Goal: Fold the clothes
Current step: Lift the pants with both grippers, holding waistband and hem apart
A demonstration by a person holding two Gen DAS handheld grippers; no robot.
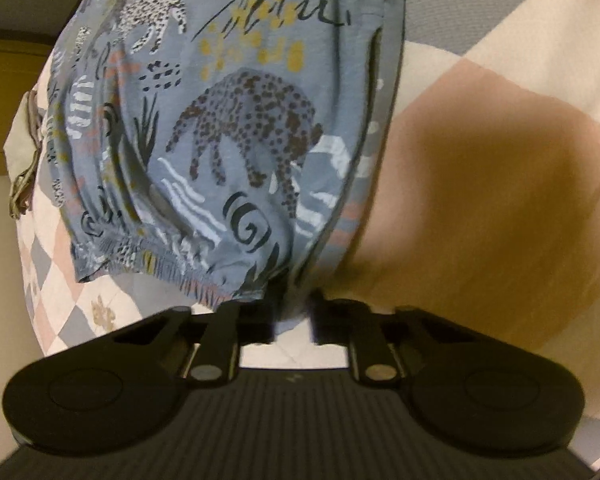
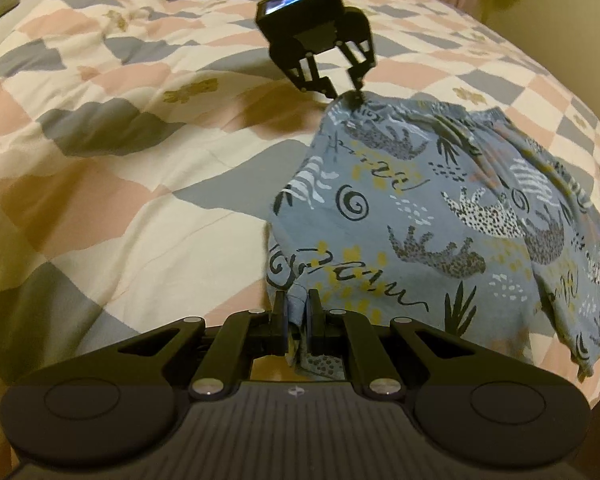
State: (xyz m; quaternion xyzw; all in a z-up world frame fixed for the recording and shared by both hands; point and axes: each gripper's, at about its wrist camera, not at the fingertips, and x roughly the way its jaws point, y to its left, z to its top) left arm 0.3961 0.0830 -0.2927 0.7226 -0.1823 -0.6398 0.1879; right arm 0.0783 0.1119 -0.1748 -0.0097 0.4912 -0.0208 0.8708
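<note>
We see a blue-grey garment (image 2: 440,208) printed with spotted leopards in brown, grey and white, black spirals, dark grass blades, mustard-yellow dots and white brush strokes; its gathered hem (image 1: 152,264) carries the same print. The quilt (image 2: 120,140) beneath it is a patchwork of cream, dusty pink and slate grey, scattered with olive-gold flowers. Both grippers, the left gripper (image 2: 346,90) and the right gripper (image 2: 297,320), are matt black with silver pivot pins.
</note>
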